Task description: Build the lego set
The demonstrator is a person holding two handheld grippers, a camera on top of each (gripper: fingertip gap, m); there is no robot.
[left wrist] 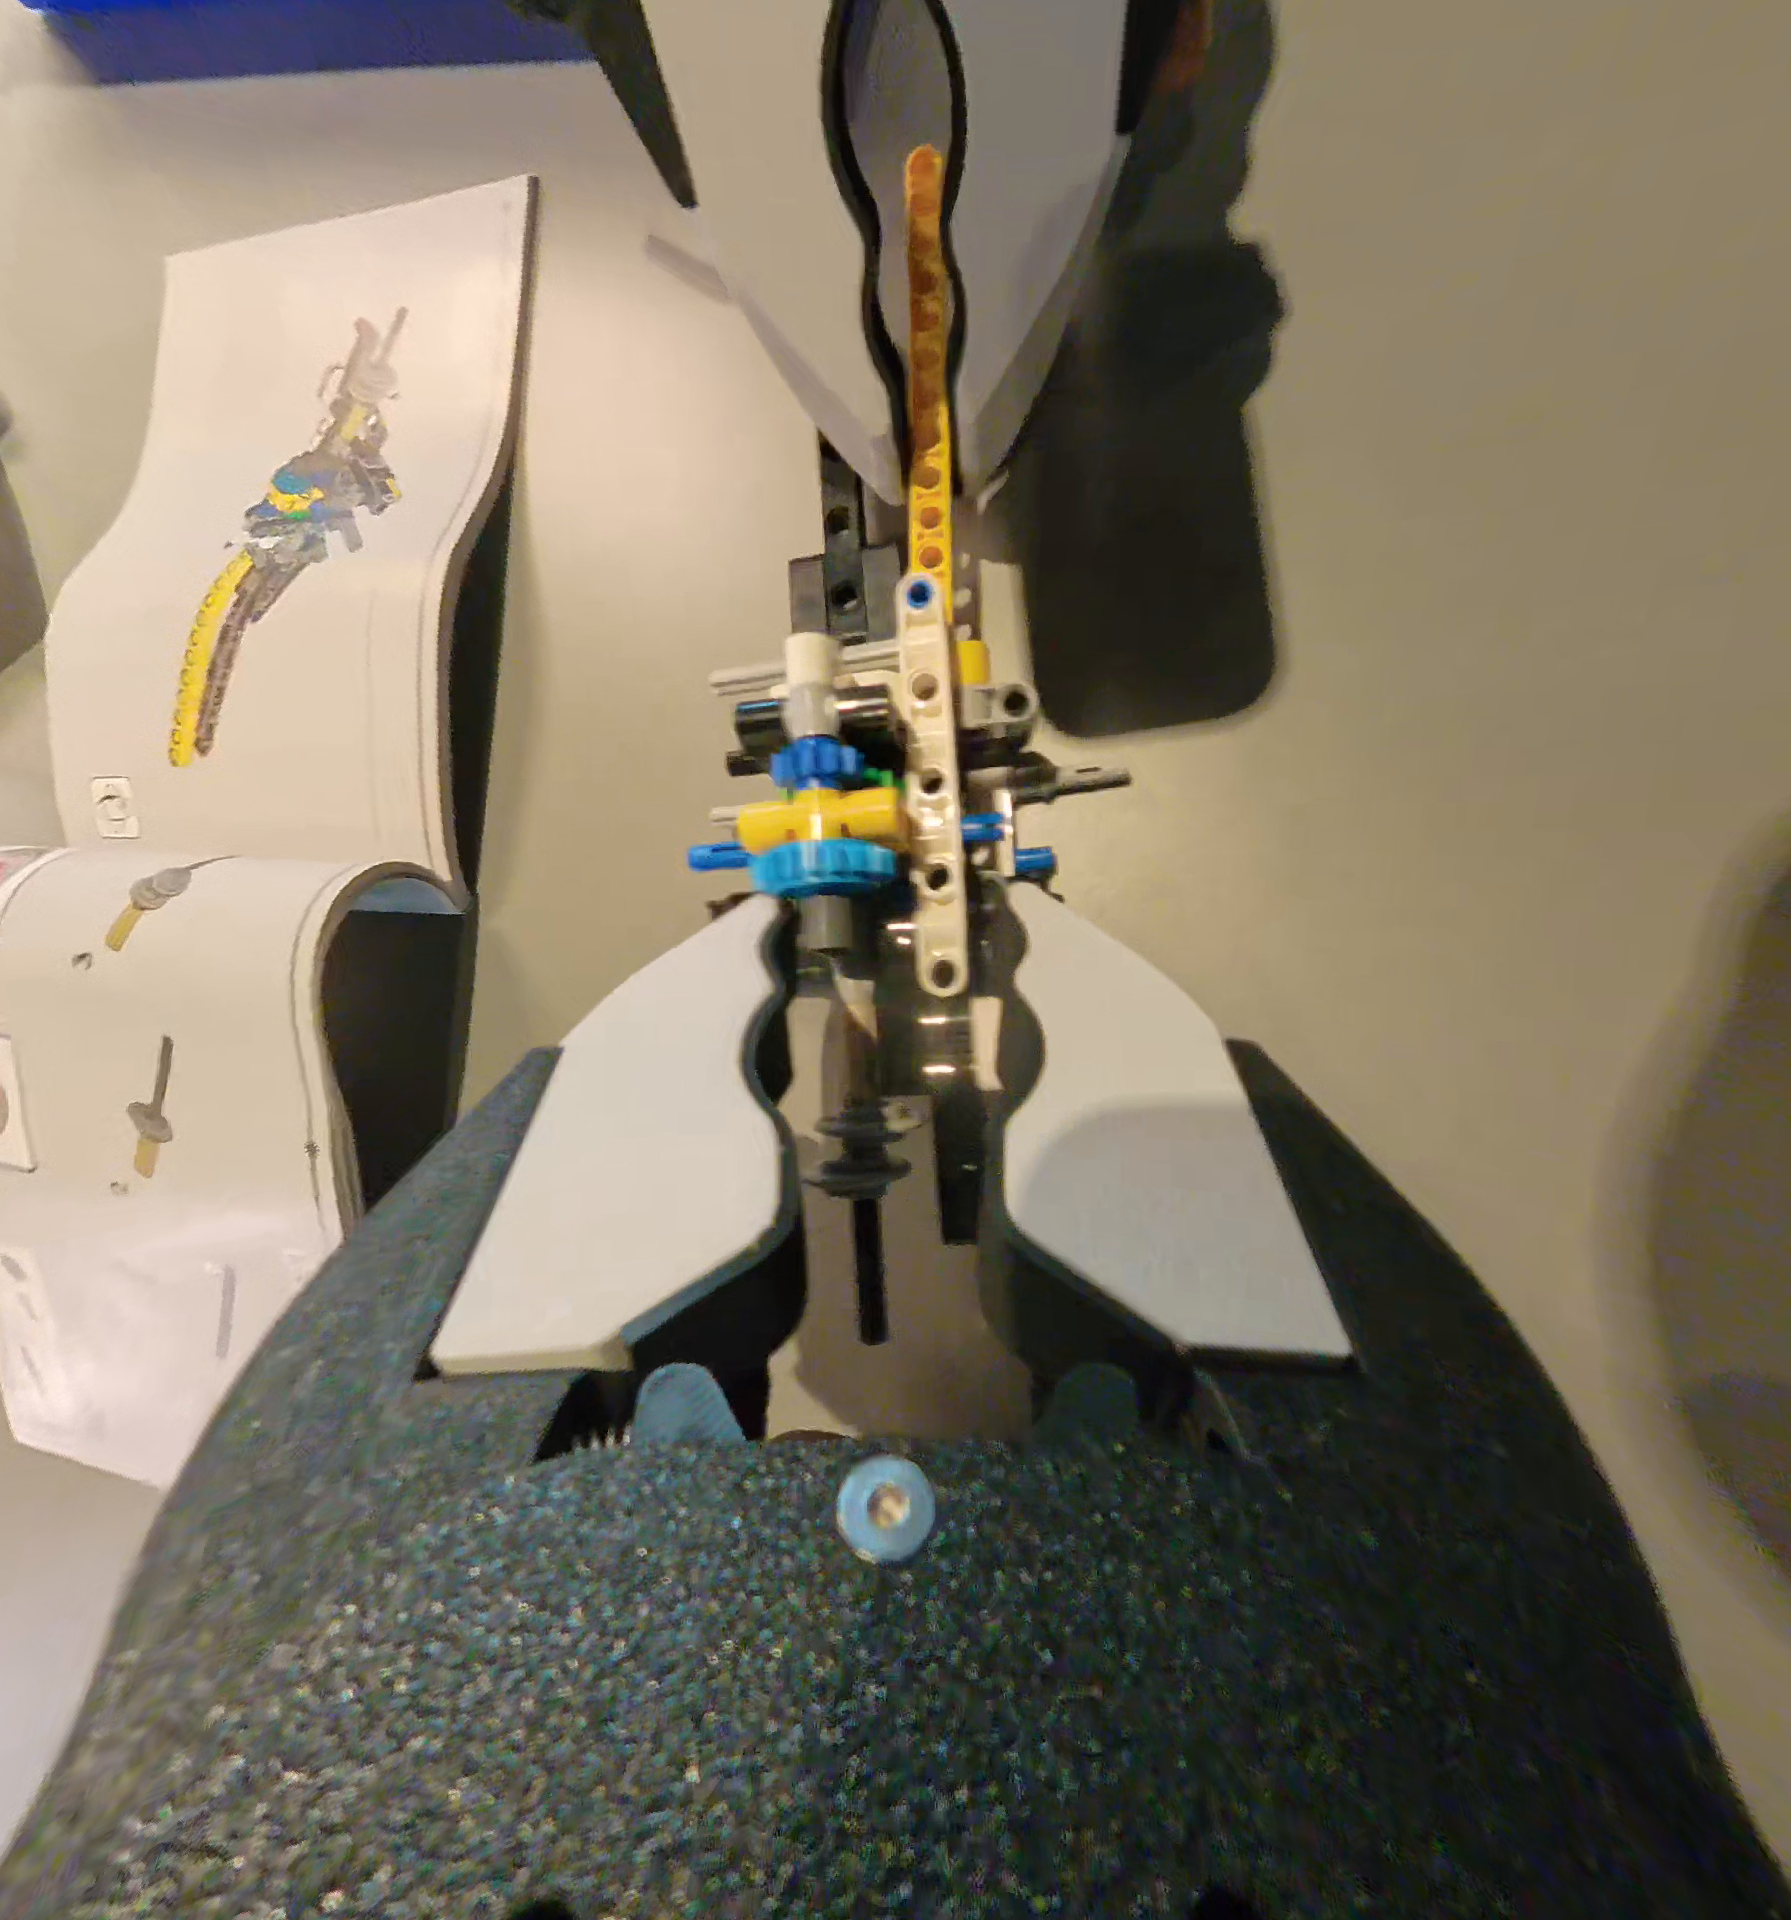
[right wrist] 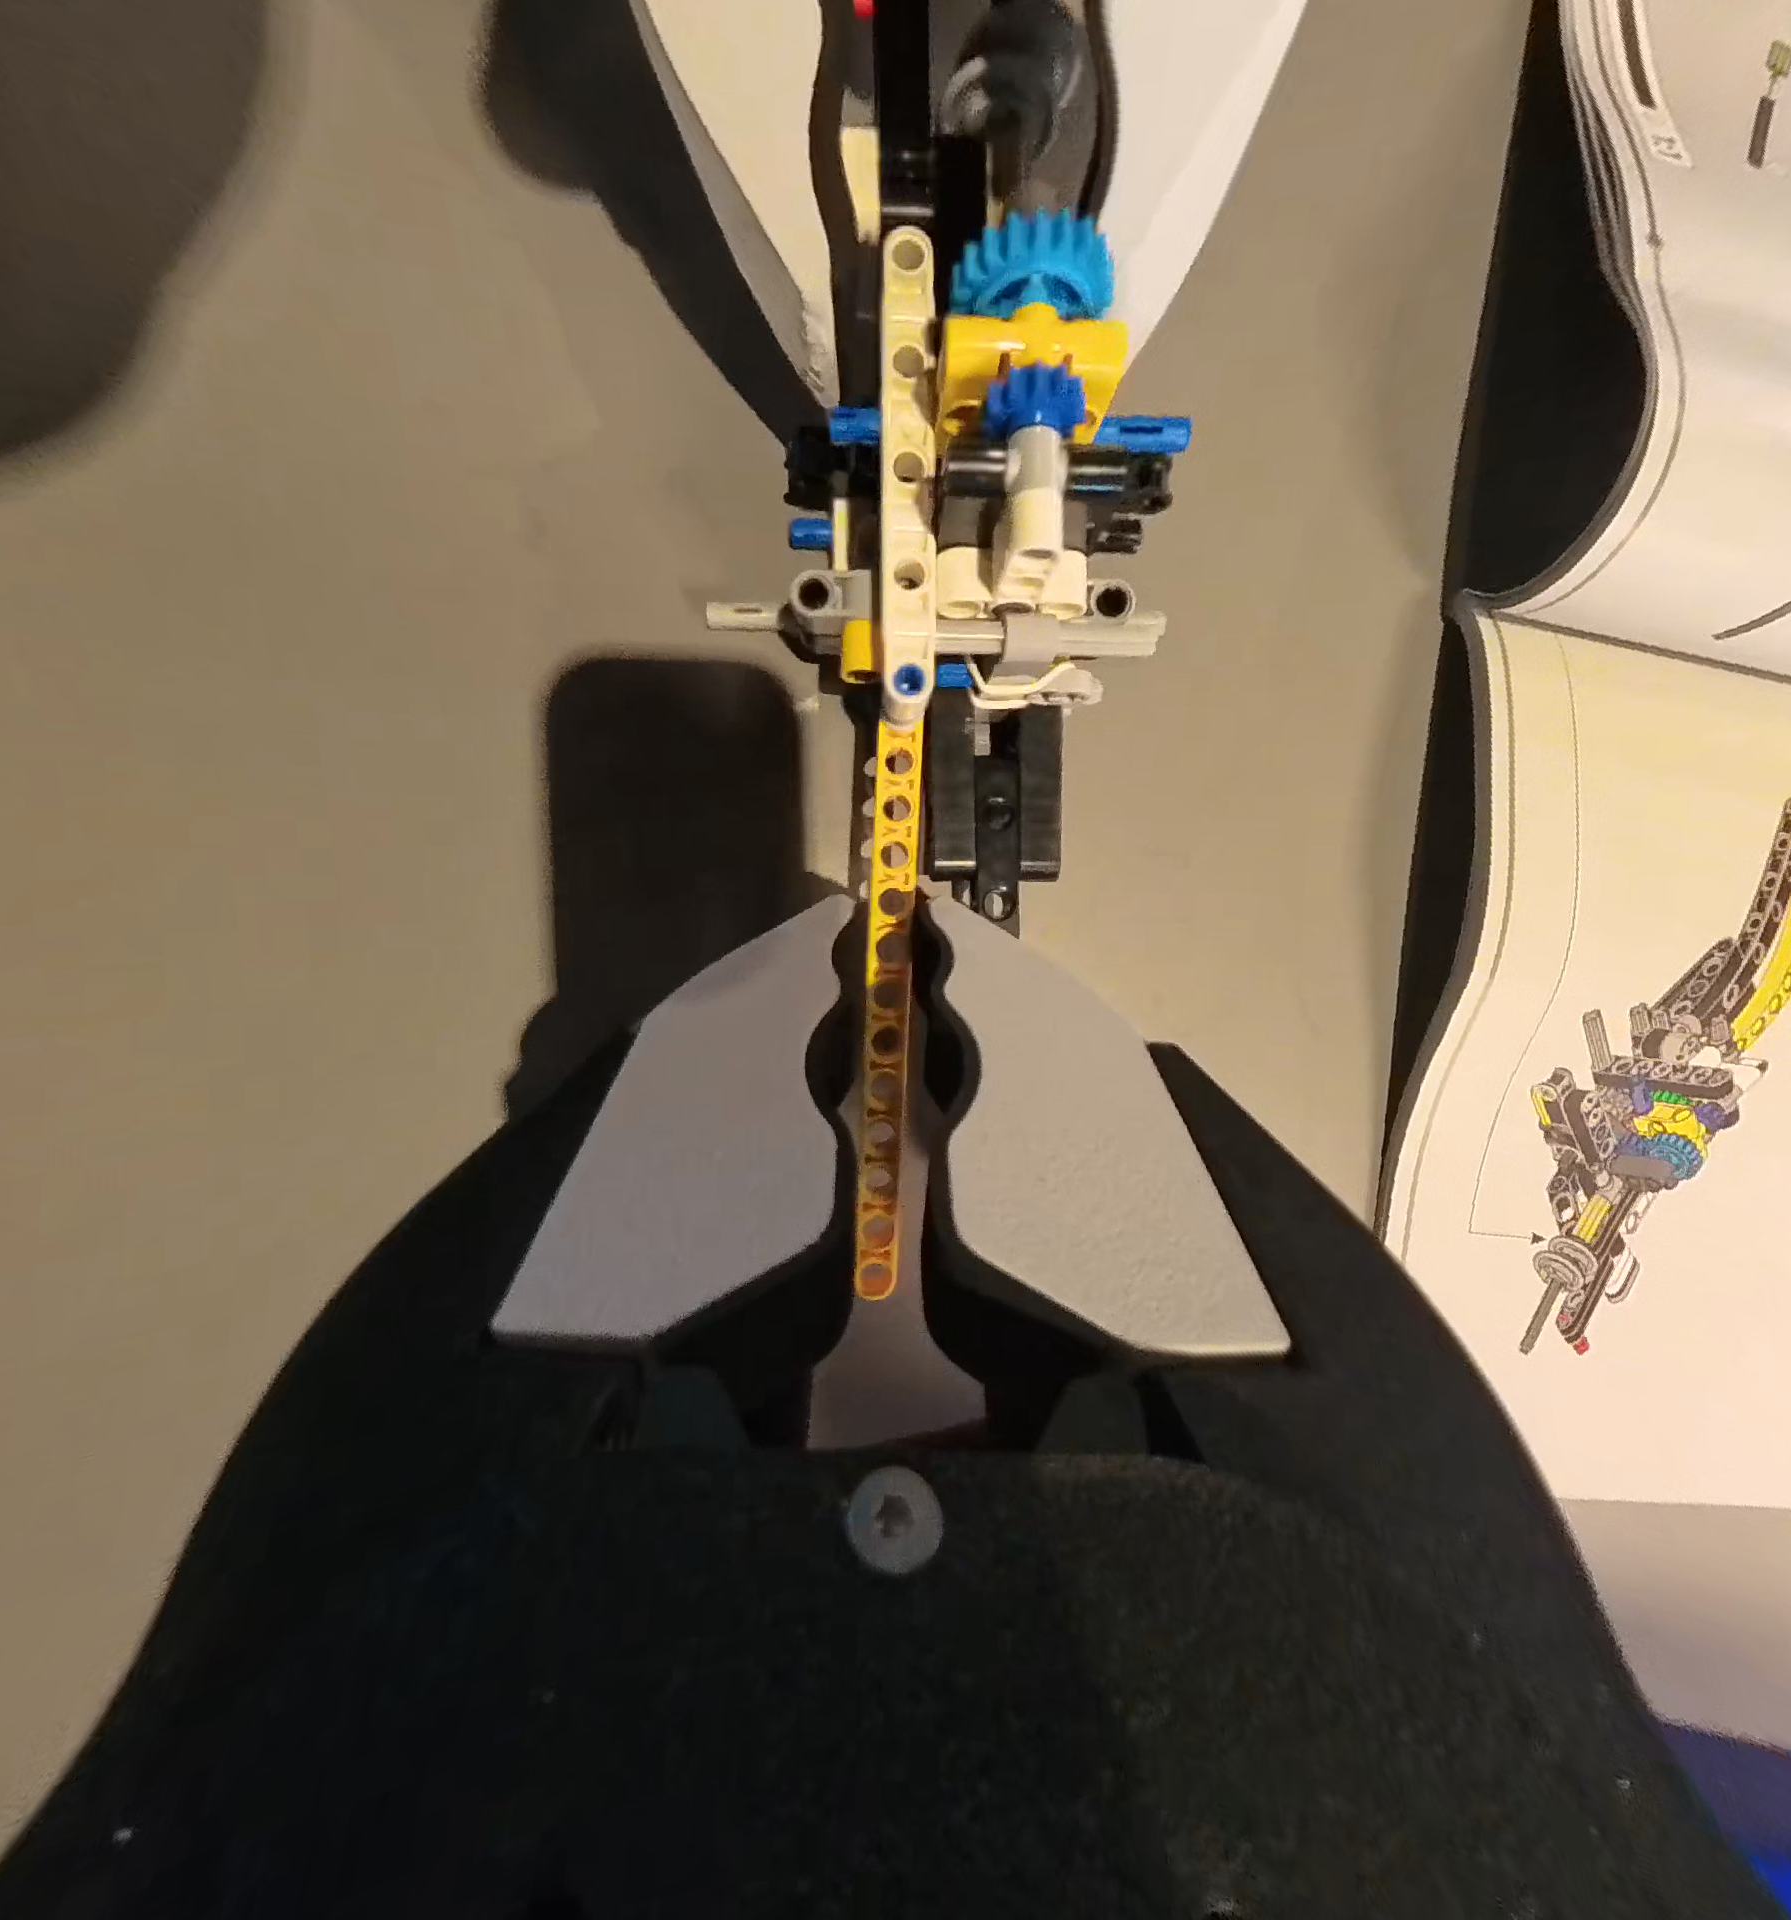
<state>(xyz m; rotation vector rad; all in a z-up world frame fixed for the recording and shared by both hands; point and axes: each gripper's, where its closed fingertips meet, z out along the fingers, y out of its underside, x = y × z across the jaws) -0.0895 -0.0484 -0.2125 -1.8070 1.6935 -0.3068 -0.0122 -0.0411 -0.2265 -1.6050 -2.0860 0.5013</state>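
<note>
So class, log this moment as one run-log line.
left gripper: shut on lego assembly | right gripper: shut on long yellow holed beam | open instruction booklet: beside

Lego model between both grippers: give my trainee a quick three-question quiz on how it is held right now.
1. True or false: the right gripper is closed on the long yellow beam.
2. Which end of the lego model does the left gripper hold? A) the yellow beam end B) the black end opposite the yellow beam C) neither end
3. Fill in: the open instruction booklet lies on the ___ side of the left wrist view.

Key: 1 true; 2 B; 3 left.
</note>
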